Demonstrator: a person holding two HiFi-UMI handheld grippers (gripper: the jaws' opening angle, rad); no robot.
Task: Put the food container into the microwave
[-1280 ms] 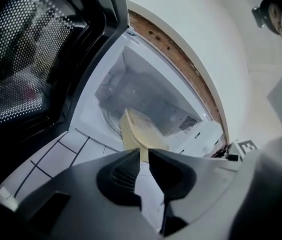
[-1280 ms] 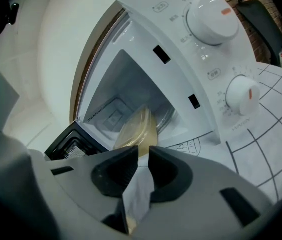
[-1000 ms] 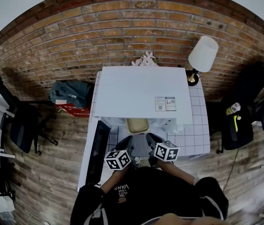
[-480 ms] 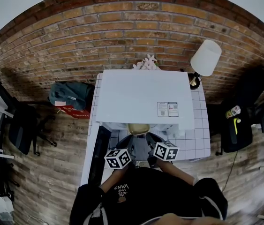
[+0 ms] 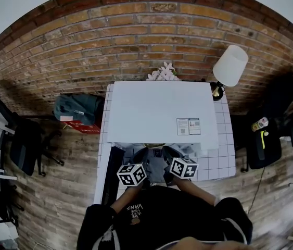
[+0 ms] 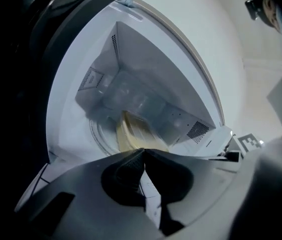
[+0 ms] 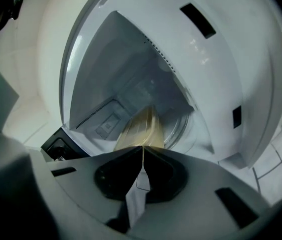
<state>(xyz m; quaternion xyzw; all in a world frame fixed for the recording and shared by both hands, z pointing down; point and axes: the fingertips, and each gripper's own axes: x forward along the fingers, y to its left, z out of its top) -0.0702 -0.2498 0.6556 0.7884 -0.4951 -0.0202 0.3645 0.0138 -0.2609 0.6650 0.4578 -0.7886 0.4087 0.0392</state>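
Note:
The pale yellow food container (image 6: 130,134) hangs just inside the open white microwave (image 5: 159,113), over its glass turntable (image 6: 98,134). Both grippers hold it by its near rim. My left gripper (image 6: 144,151) is shut on the rim's left part. My right gripper (image 7: 143,148) is shut on the right part of the container (image 7: 142,129). In the head view the left gripper (image 5: 140,158) and right gripper (image 5: 168,155) reach under the microwave's front edge, where only a sliver of the container (image 5: 154,146) shows. The microwave door (image 5: 116,165) stands swung open to the left.
The microwave stands on a white tiled table (image 5: 224,150) against a brick wall. A lamp (image 5: 229,65) and flowers (image 5: 163,73) stand behind it. A dark backpack (image 5: 77,108) lies on the floor to the left, and chairs (image 5: 24,139) flank the table.
Both grippers have carried the container forward into the microwave cavity. In the head view it has slipped almost wholly under the microwave's top.

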